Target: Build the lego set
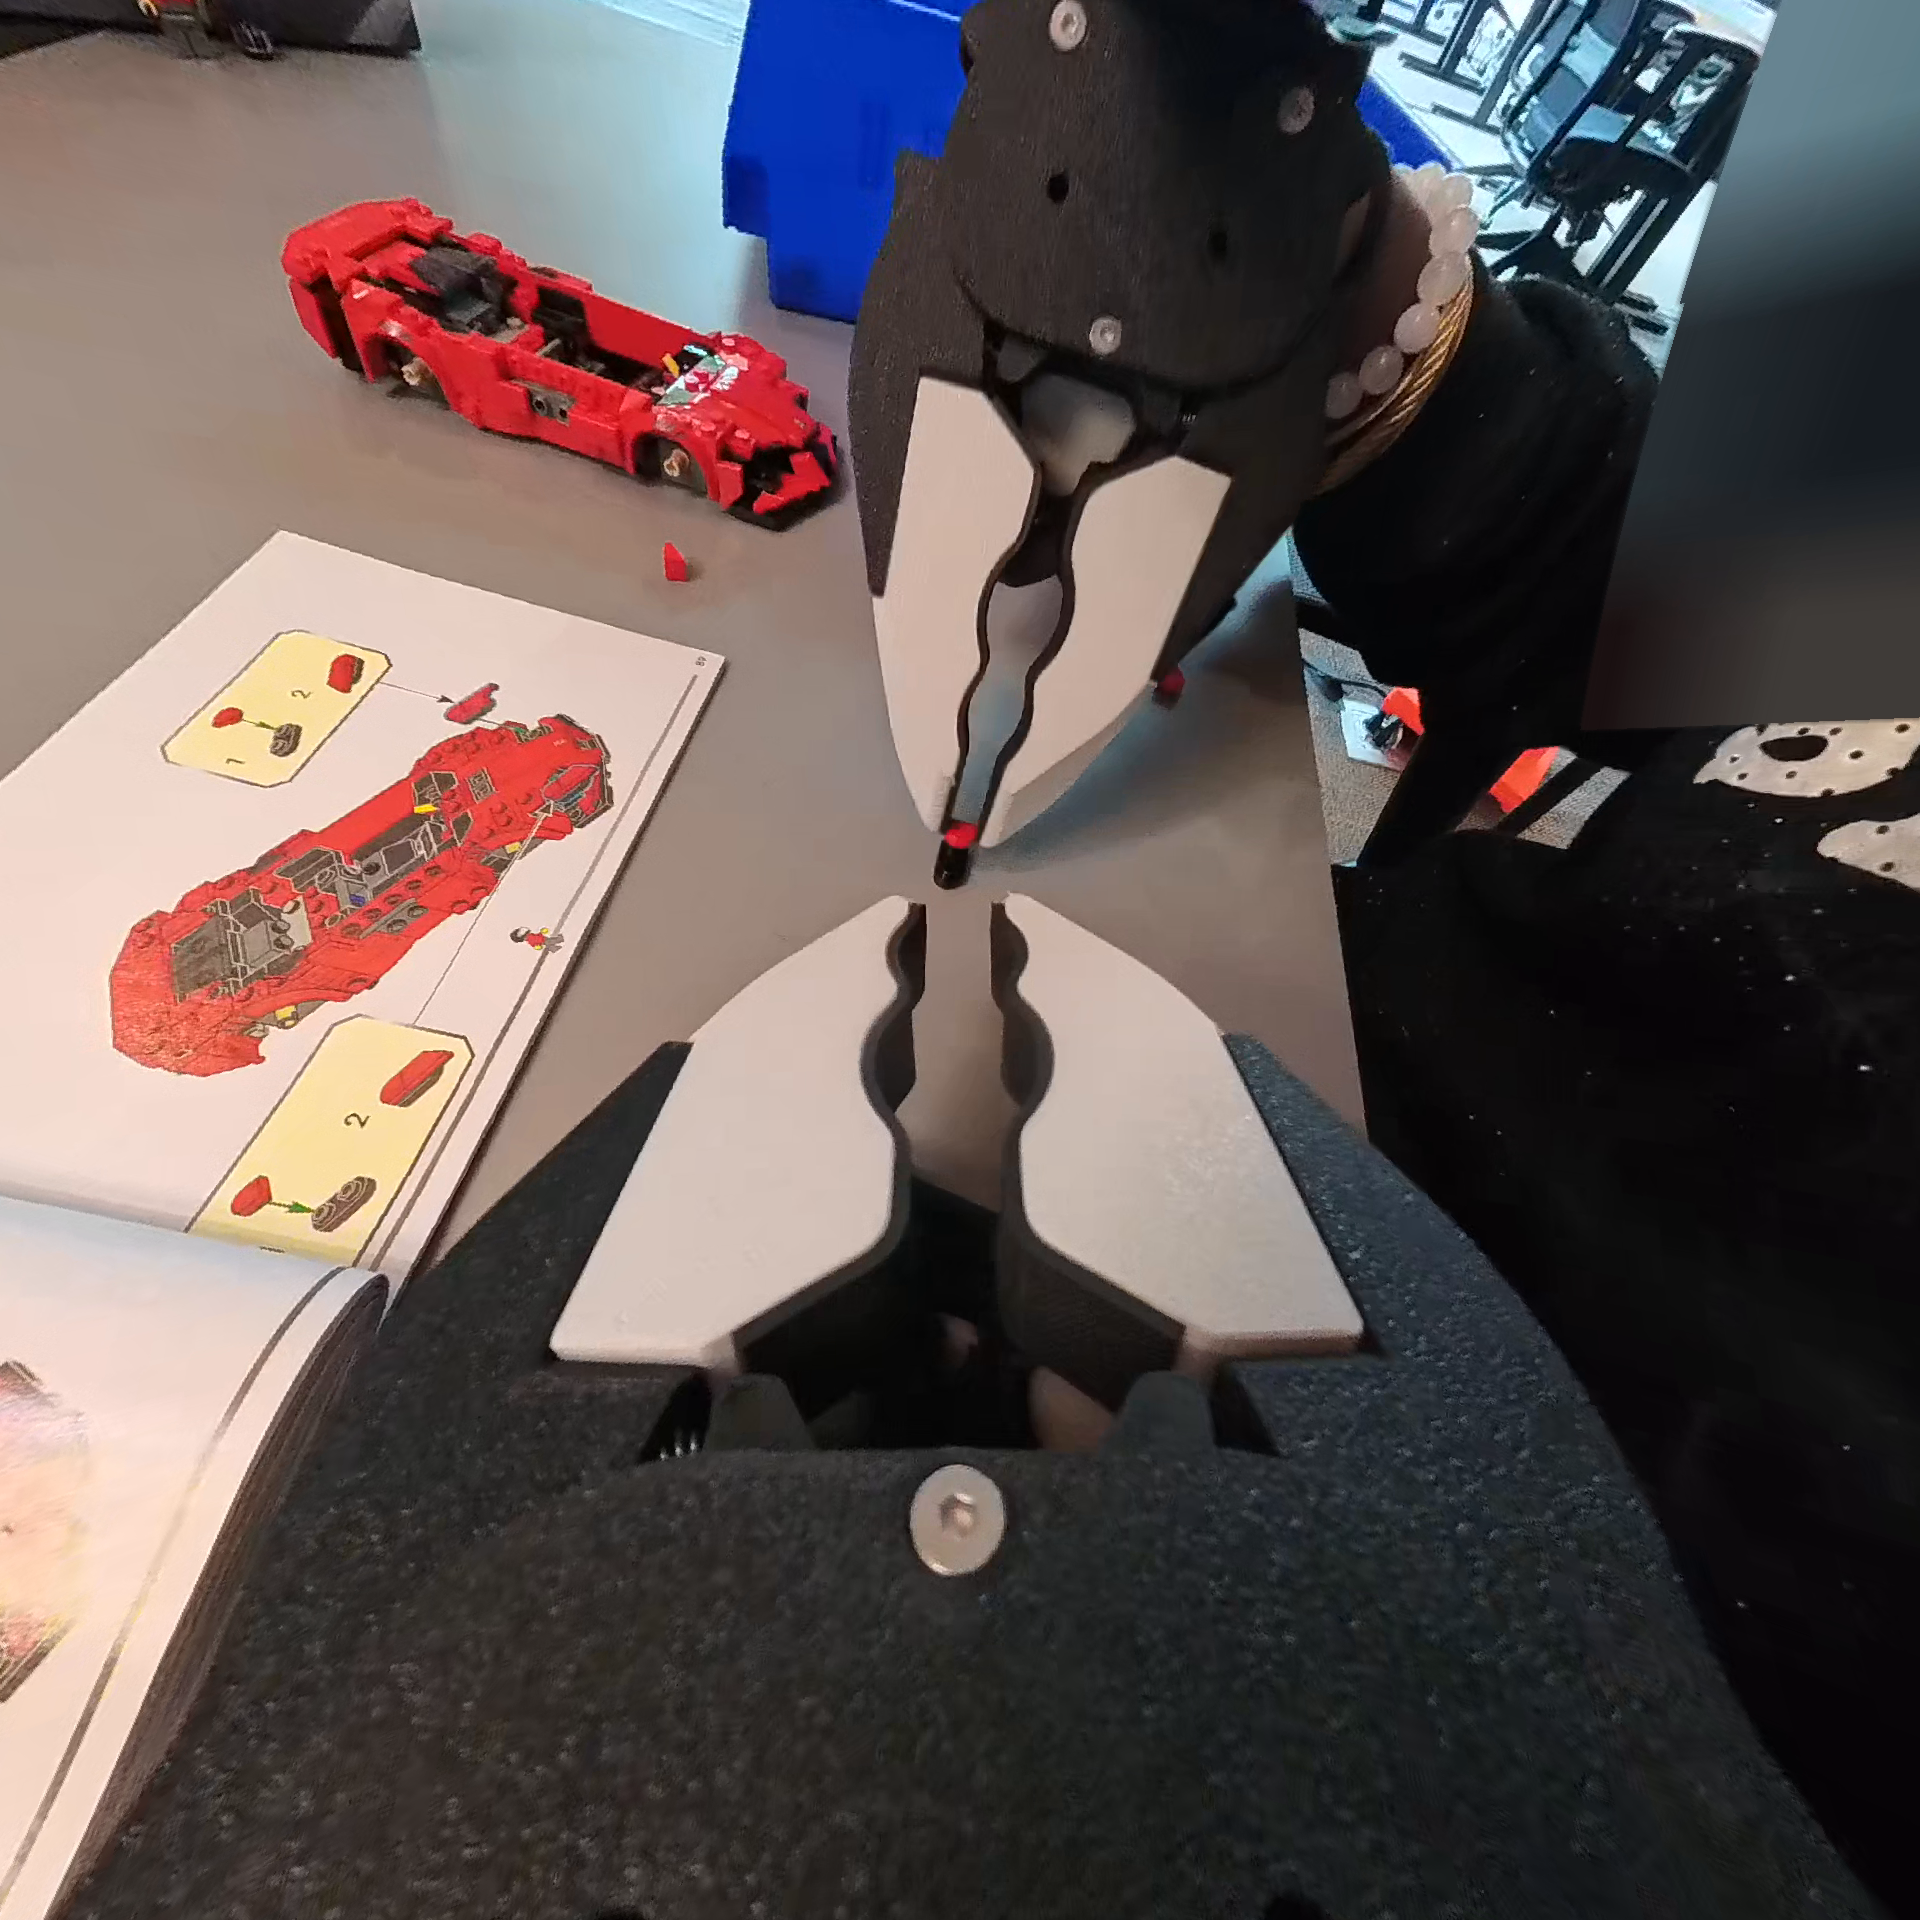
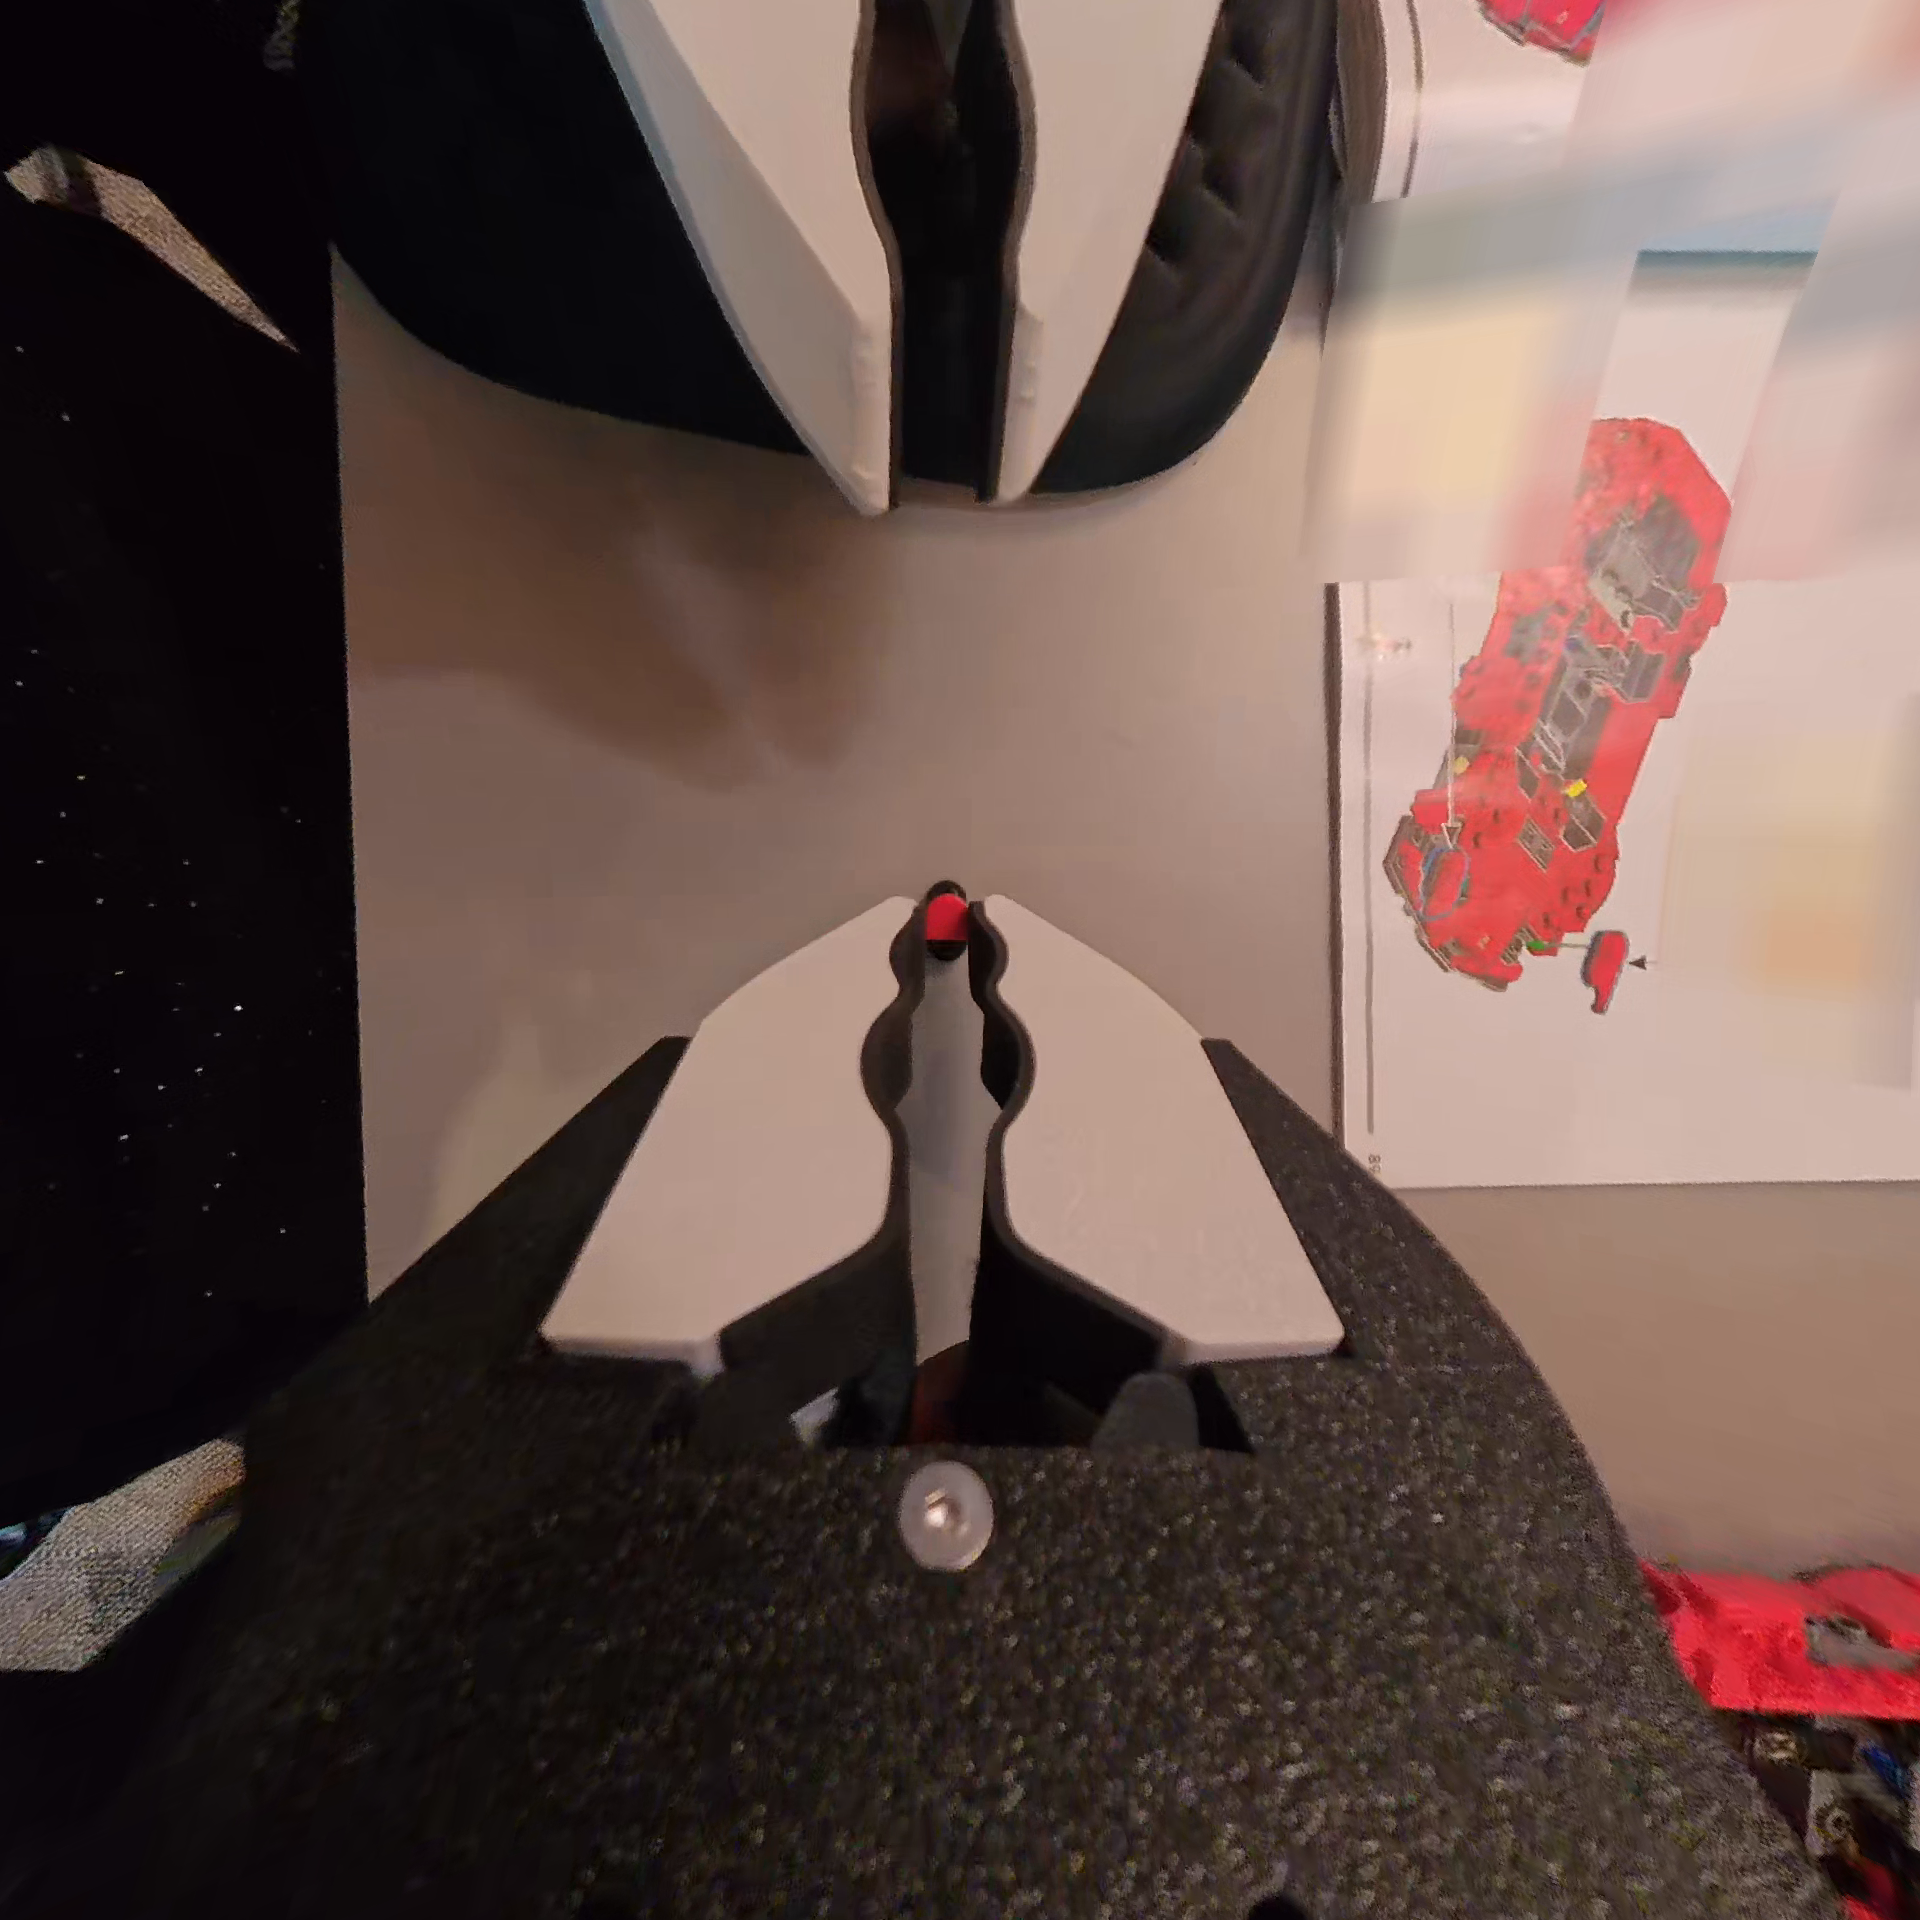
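A partly built red Lego car (image 1: 551, 364) lies on the grey table (image 1: 187, 436) at the far left. My right gripper (image 1: 961, 831) comes in from the far side, shut on a small red and black piece (image 1: 953, 850). In the right wrist view the same piece (image 2: 944, 925) sits between its tips (image 2: 943, 914). My left gripper (image 1: 956, 909) is slightly open and empty, its tips just short of that piece. It appears in the right wrist view (image 2: 940, 499) at the top, facing the right gripper. A loose red brick (image 1: 675, 561) lies near the car's nose.
An open instruction booklet (image 1: 312, 883) lies to the left; it also shows in the right wrist view (image 2: 1558, 883). A blue bin (image 1: 831, 156) stands behind. A tiny red piece (image 1: 1171, 683) lies under the right gripper. Red parts (image 2: 1766, 1652) sit at the lower right. A person's black clothing (image 1: 1662, 1143) fills the right. The left gripper's tips are roughly 6 cm from the right gripper's. From the right gripper's tips to the loose red brick (image 1: 675, 561) is close to 12 cm.
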Available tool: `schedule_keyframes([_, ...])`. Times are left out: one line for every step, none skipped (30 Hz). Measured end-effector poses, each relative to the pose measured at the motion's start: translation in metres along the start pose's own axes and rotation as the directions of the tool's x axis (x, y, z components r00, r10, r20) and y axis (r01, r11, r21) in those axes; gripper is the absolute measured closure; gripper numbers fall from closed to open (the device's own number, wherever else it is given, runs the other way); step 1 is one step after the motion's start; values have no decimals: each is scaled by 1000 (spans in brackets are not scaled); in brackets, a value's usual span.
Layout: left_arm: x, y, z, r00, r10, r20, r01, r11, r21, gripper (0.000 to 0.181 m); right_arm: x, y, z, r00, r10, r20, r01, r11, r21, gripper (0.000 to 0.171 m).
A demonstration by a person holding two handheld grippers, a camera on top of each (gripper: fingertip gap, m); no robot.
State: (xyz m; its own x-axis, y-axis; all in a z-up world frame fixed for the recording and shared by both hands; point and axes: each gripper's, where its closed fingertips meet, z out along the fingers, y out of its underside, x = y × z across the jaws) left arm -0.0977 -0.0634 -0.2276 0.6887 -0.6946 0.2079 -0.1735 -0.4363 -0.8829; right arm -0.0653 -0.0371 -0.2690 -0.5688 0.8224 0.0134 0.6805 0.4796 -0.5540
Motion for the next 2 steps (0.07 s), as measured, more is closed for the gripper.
schedule_keyframes([0, 1, 0, 1000, 2, -1, -2, 1000, -5, 170, 0, -1, 1, 1000, -5, 2, 5, 1000, -5, 164])
schedule_keyframes([1, 1, 1, 1000, 4, -2, -4, 1000, -10, 170, 0, -2, 2, 1000, -10, -1, 9, 1000, -13, 164])
